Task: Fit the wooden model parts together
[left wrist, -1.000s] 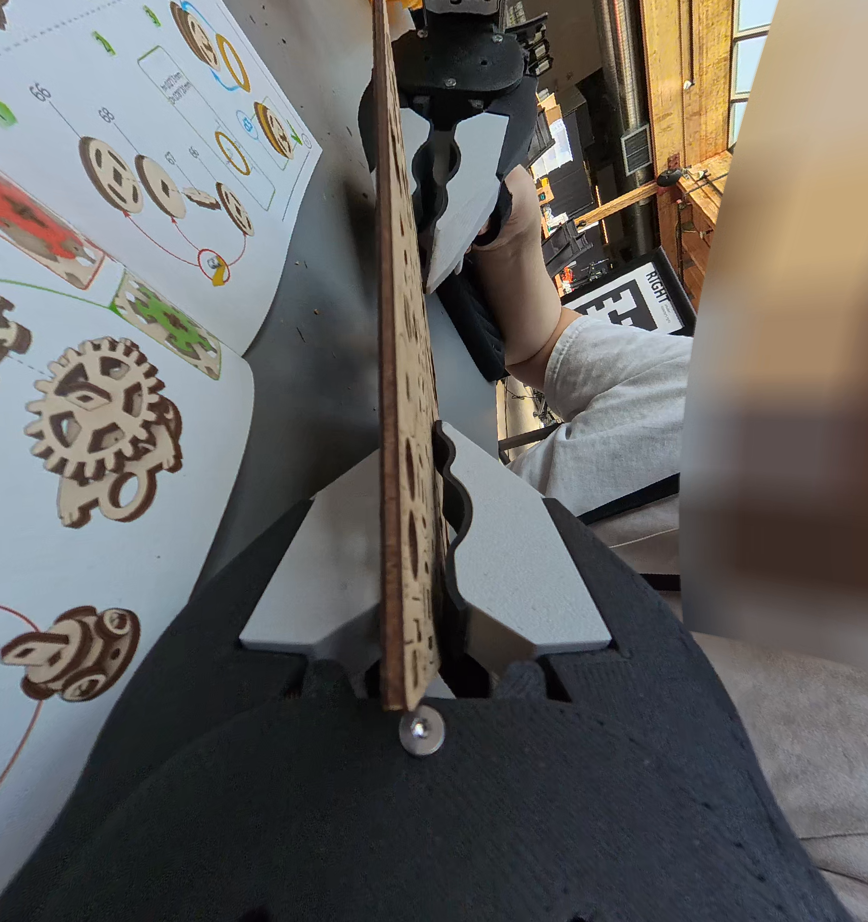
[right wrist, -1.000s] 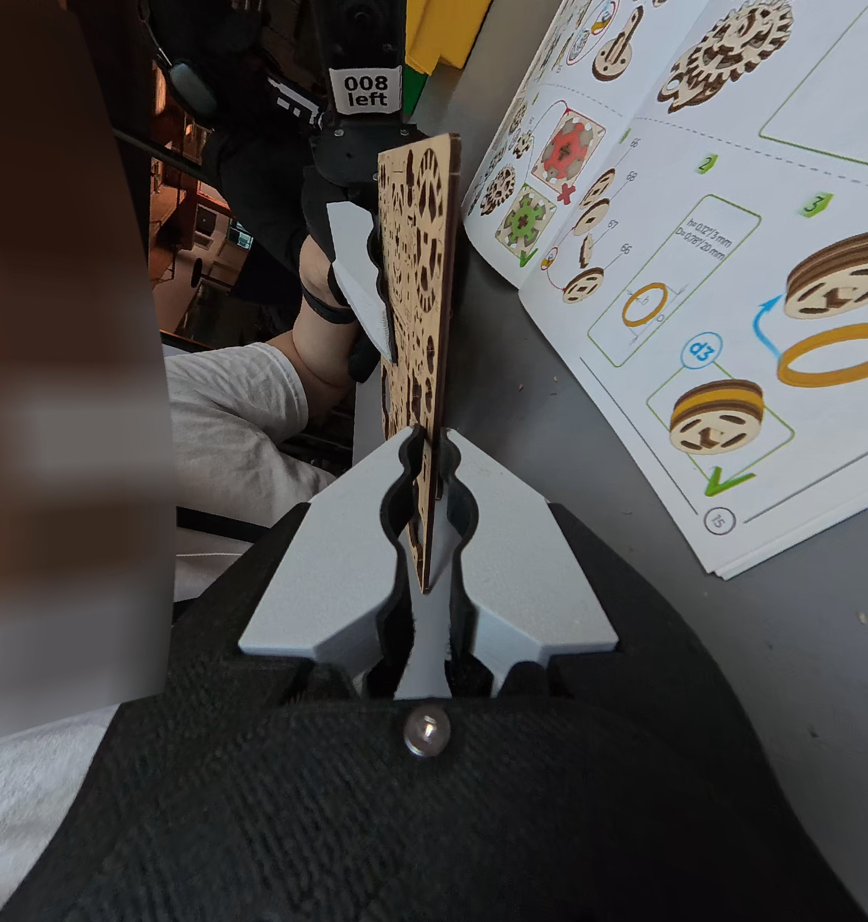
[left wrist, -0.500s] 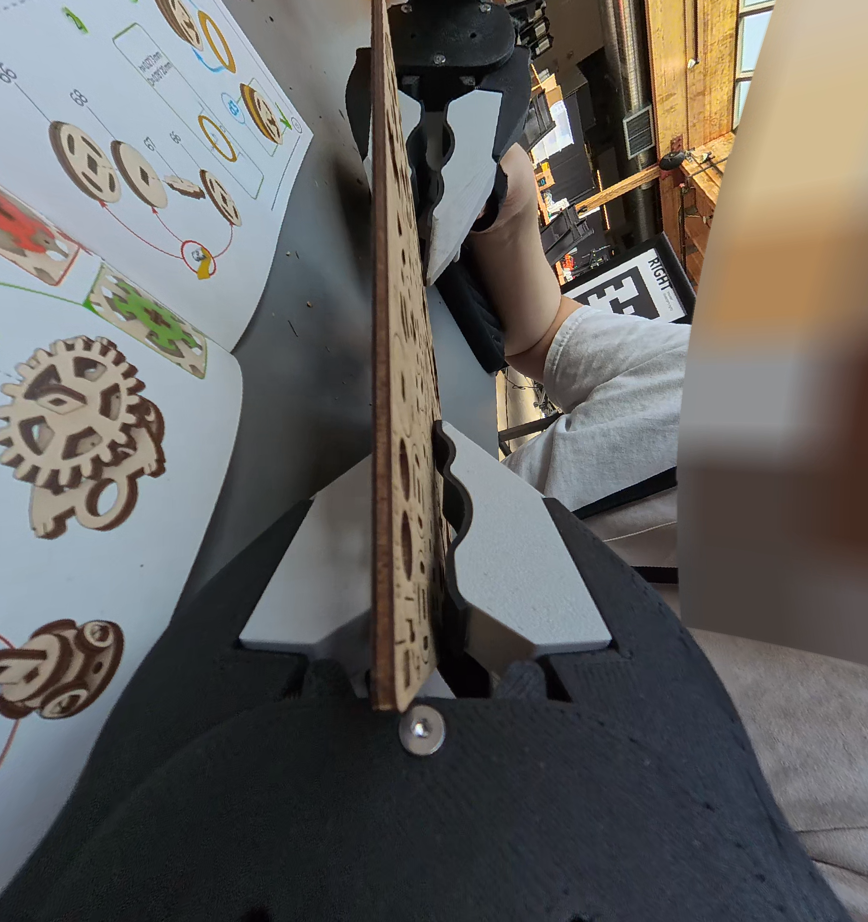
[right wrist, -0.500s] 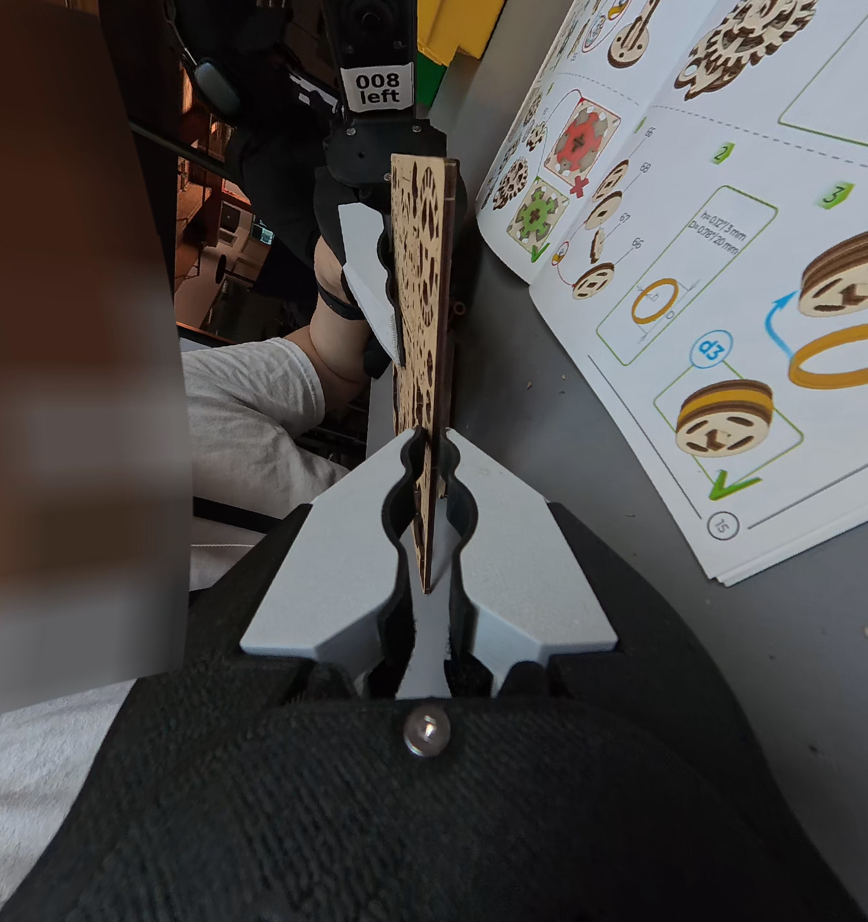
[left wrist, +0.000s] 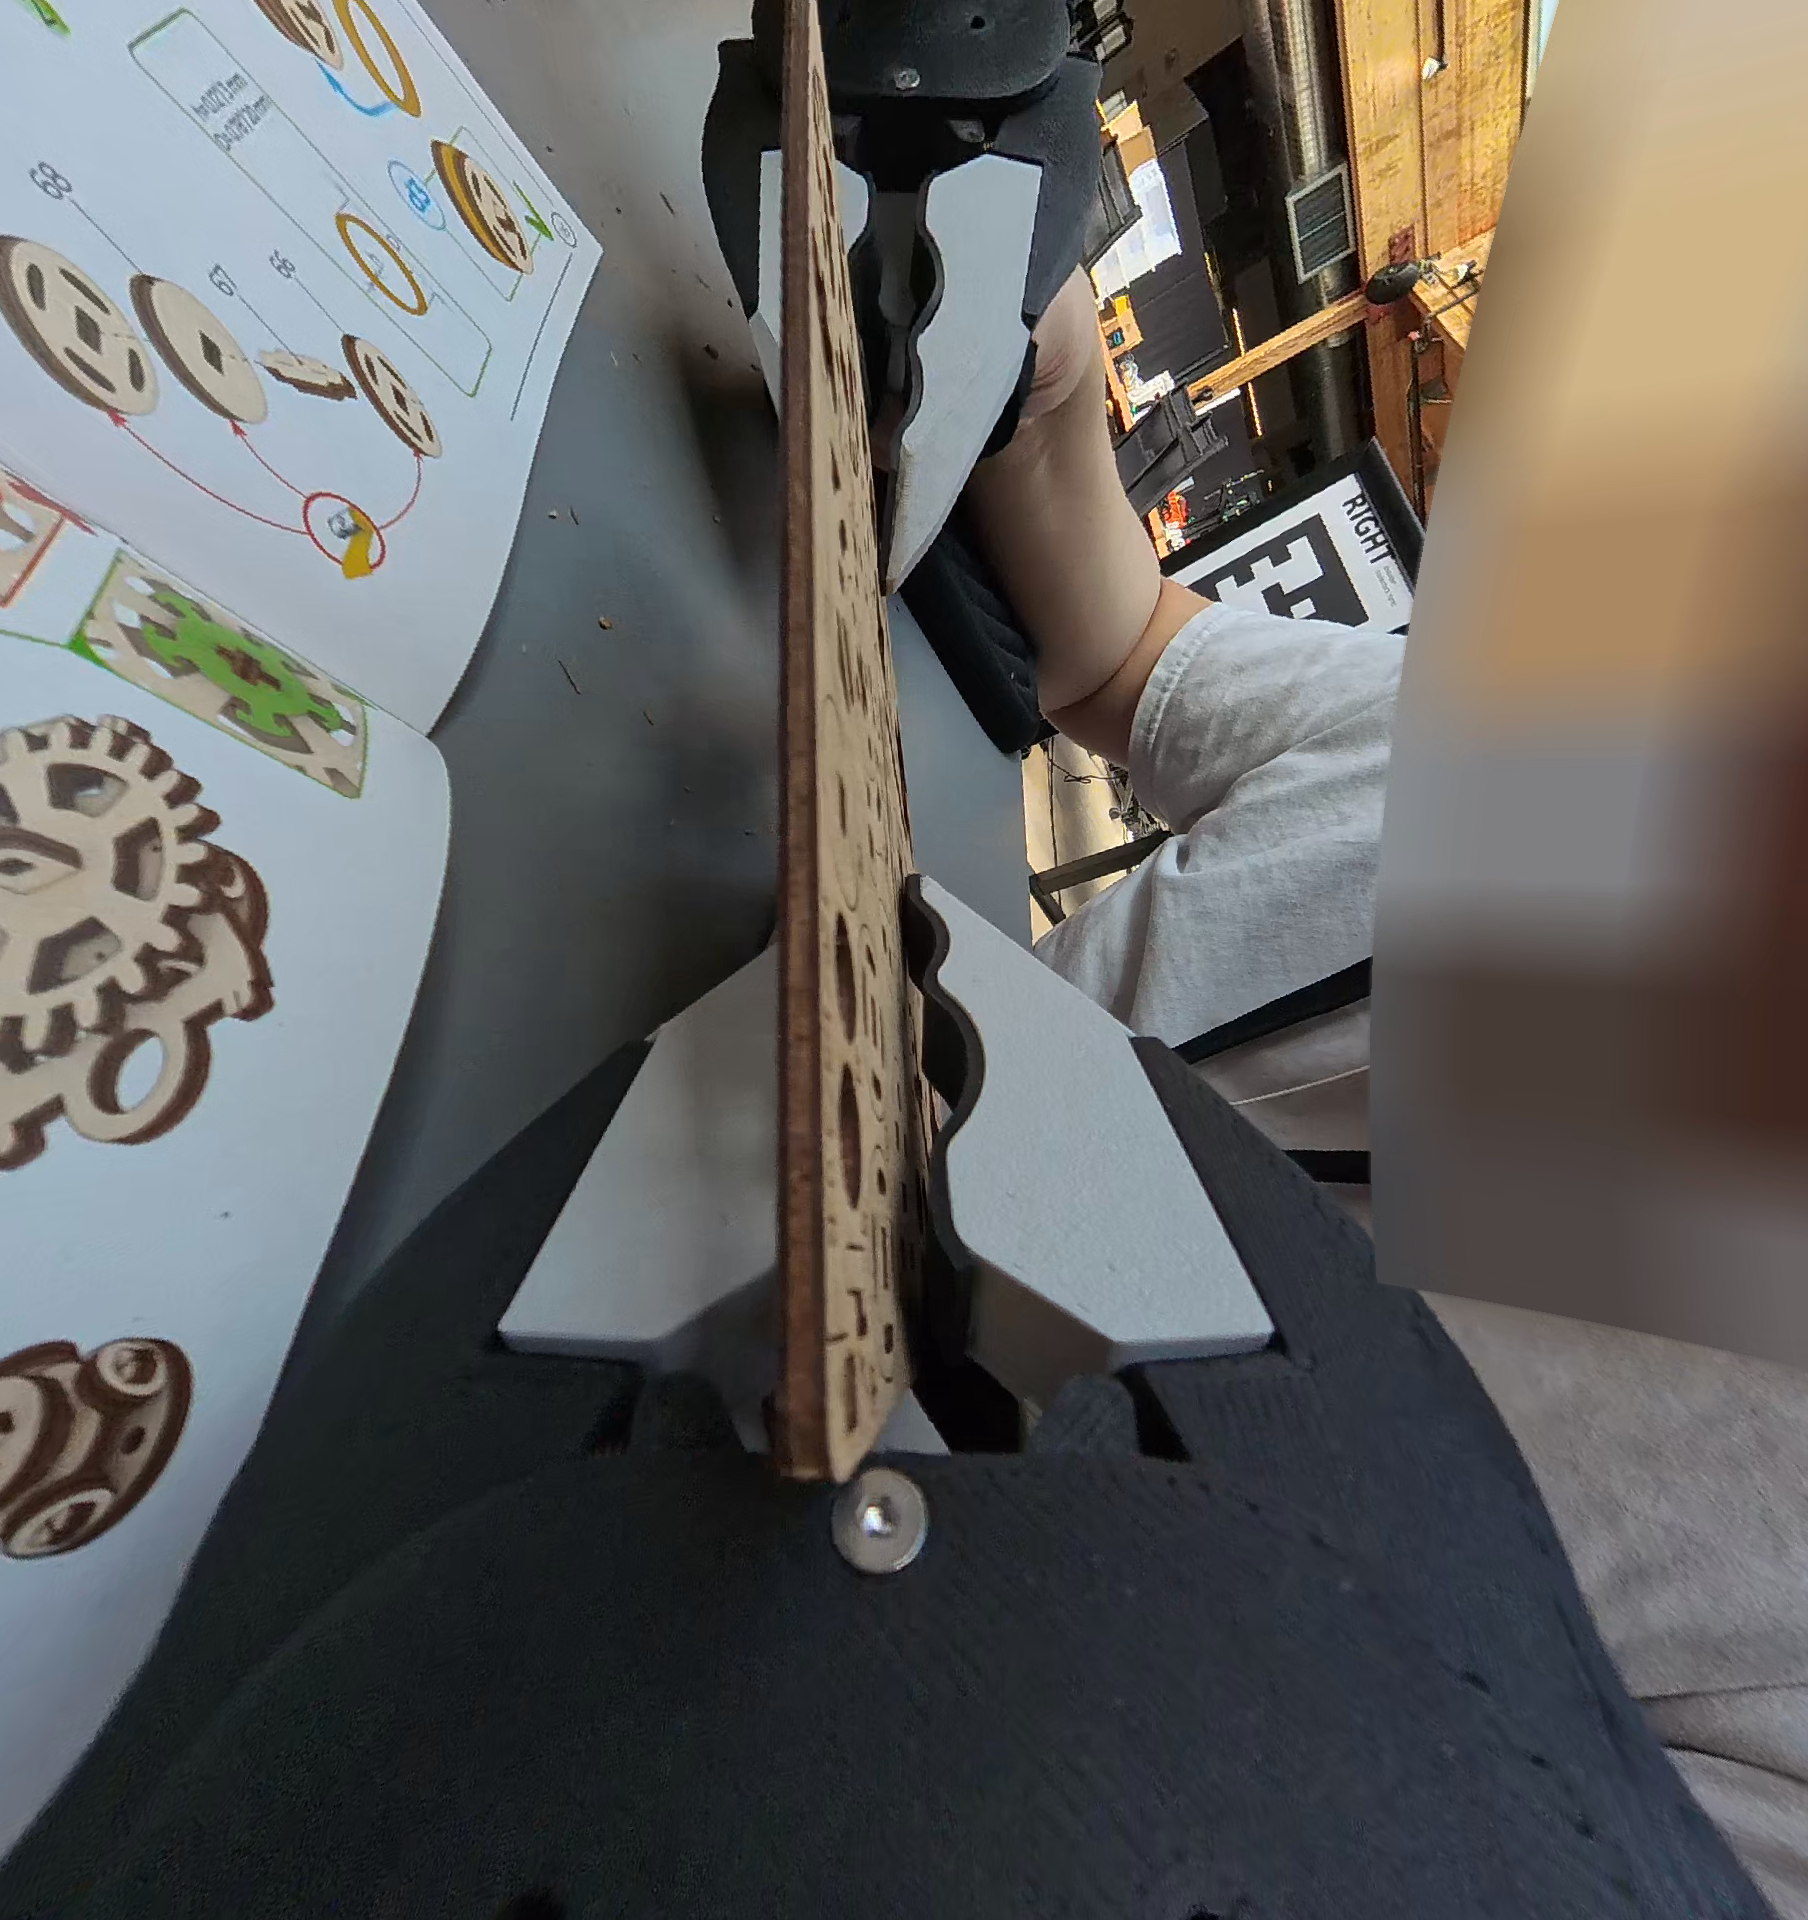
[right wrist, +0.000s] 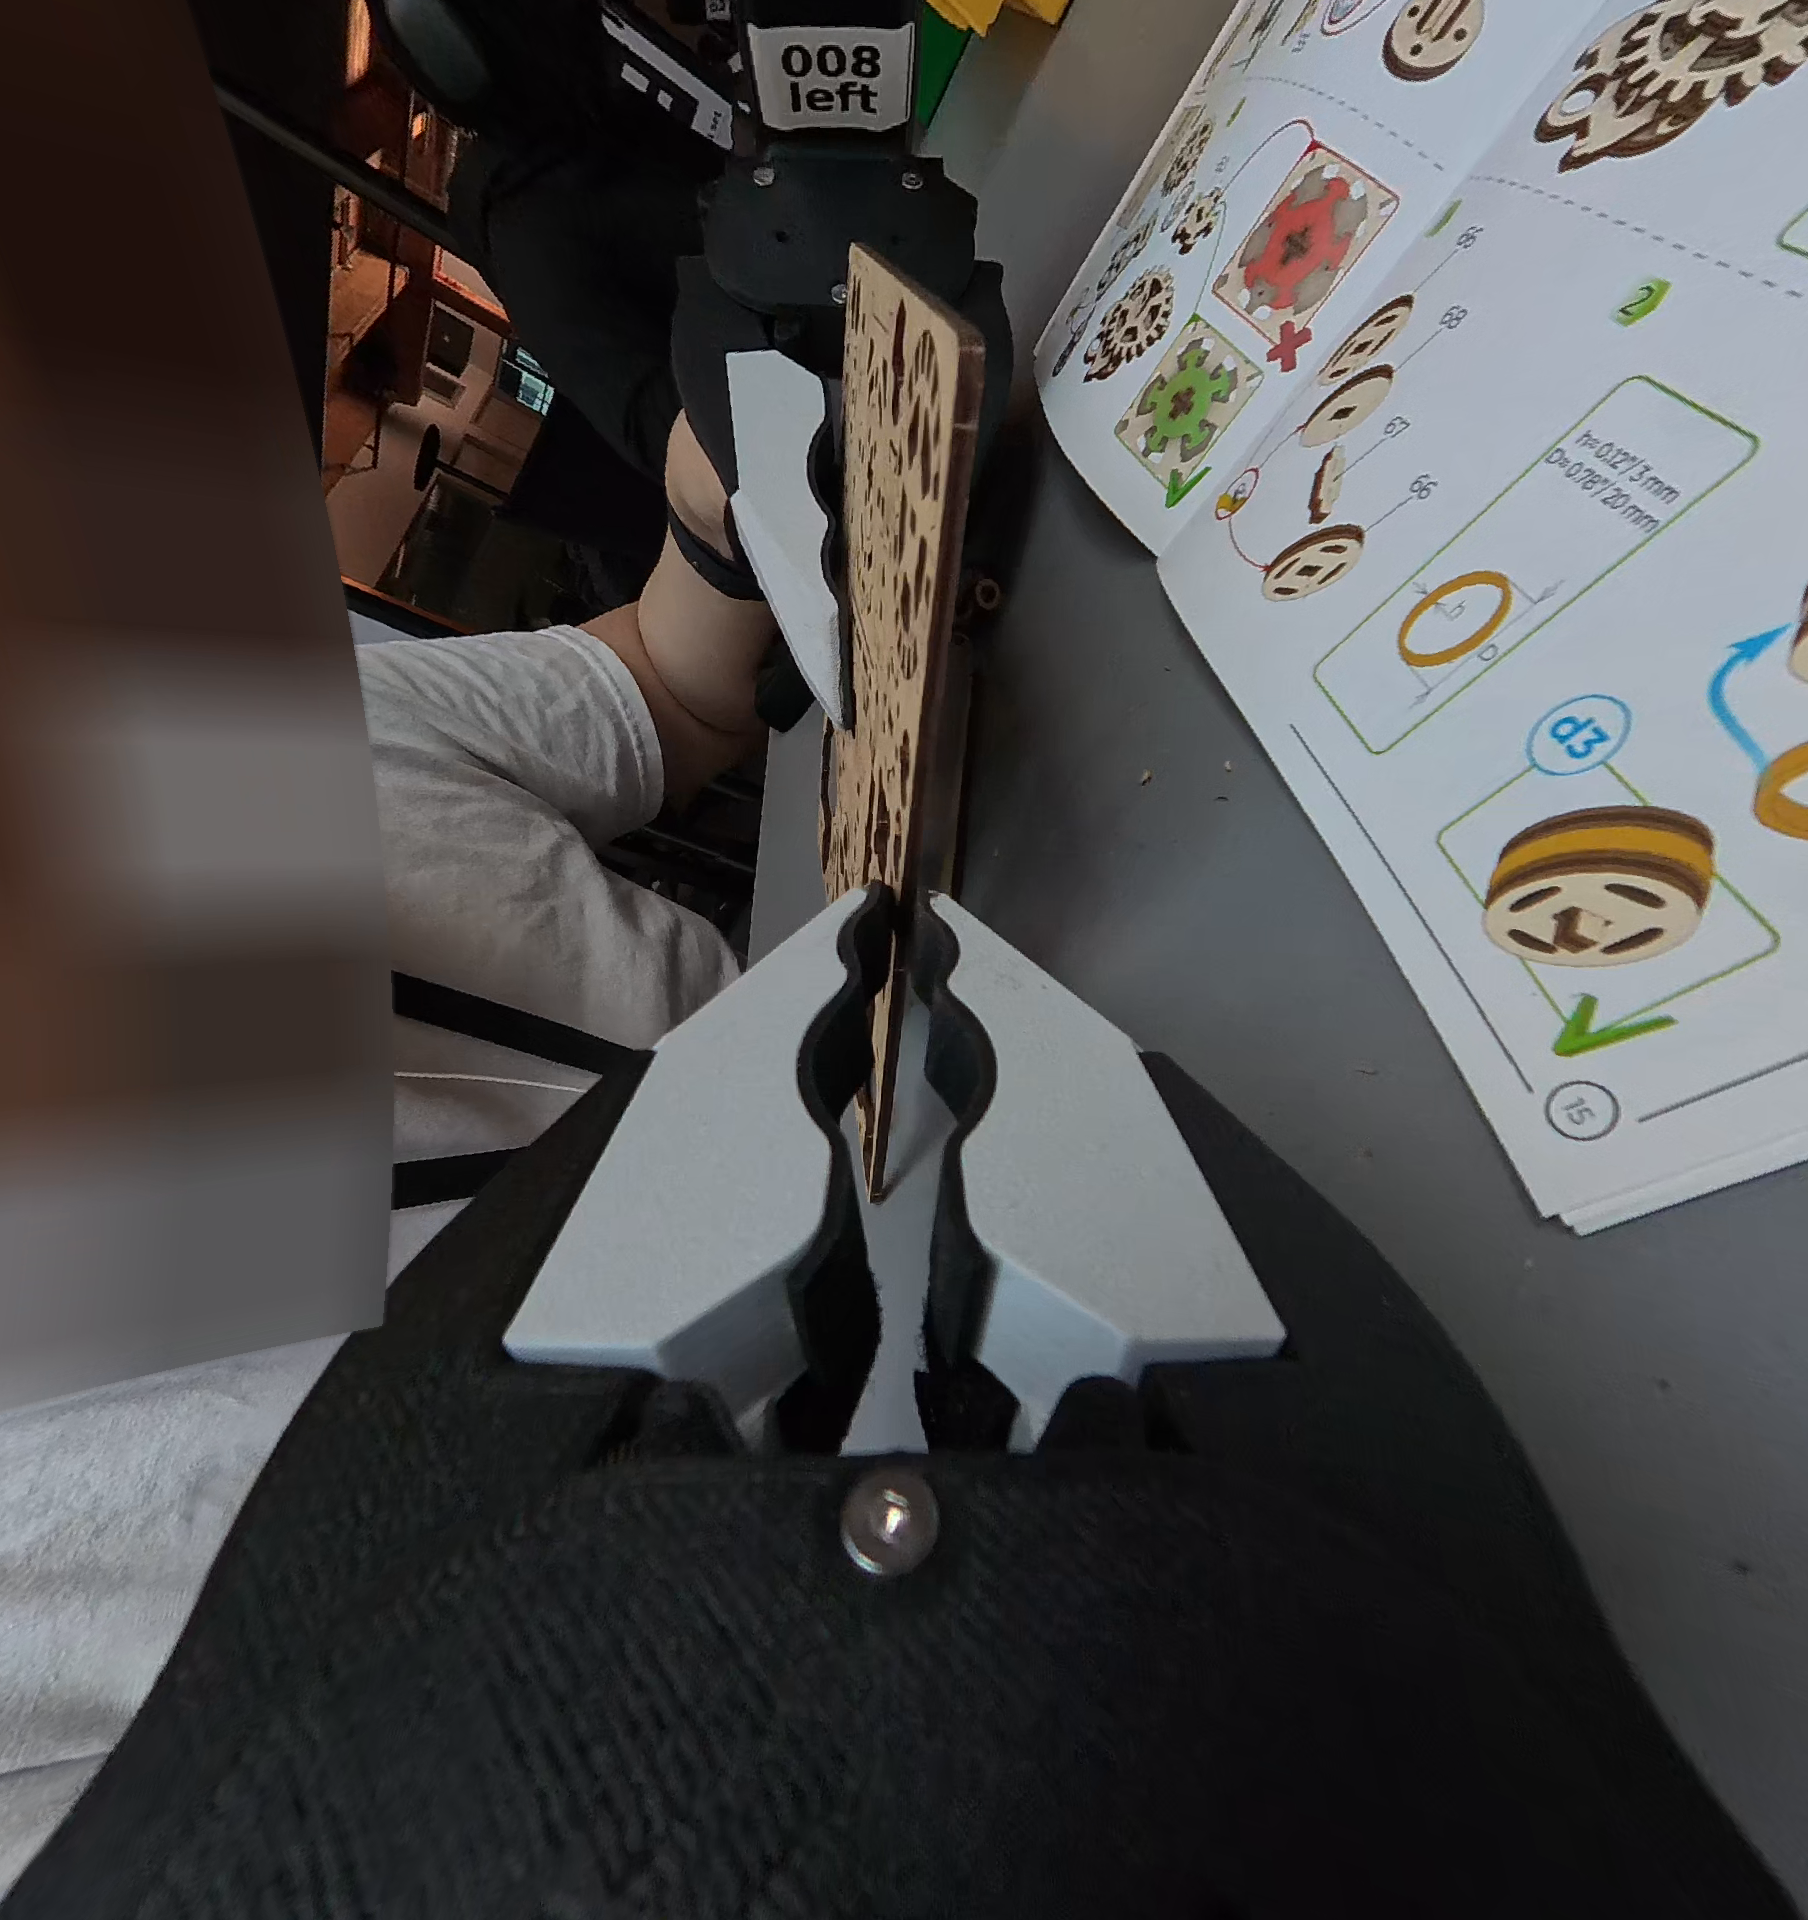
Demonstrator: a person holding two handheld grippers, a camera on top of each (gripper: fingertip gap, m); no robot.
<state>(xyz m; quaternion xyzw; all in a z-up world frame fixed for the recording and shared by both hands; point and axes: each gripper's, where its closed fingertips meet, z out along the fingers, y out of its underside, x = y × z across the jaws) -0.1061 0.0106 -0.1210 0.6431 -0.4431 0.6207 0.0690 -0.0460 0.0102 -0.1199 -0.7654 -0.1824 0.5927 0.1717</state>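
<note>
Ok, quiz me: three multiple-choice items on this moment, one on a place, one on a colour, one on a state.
1. Where does the instruction booklet lie?
A. on the grey table
B. on the person's lap
C. between gripper fingers

2. What colour are the gripper fingers?
A. red
B. light grey
C. yellow

3. How is the wooden sheet held?
A. flat on the table
B. by the left gripper alone
C. edge-on by the left gripper and right gripper

Answers: A, the pages rest on the tabletop; B, pale grey fingers on black bodies; C, each gripper clamps one end.
</note>
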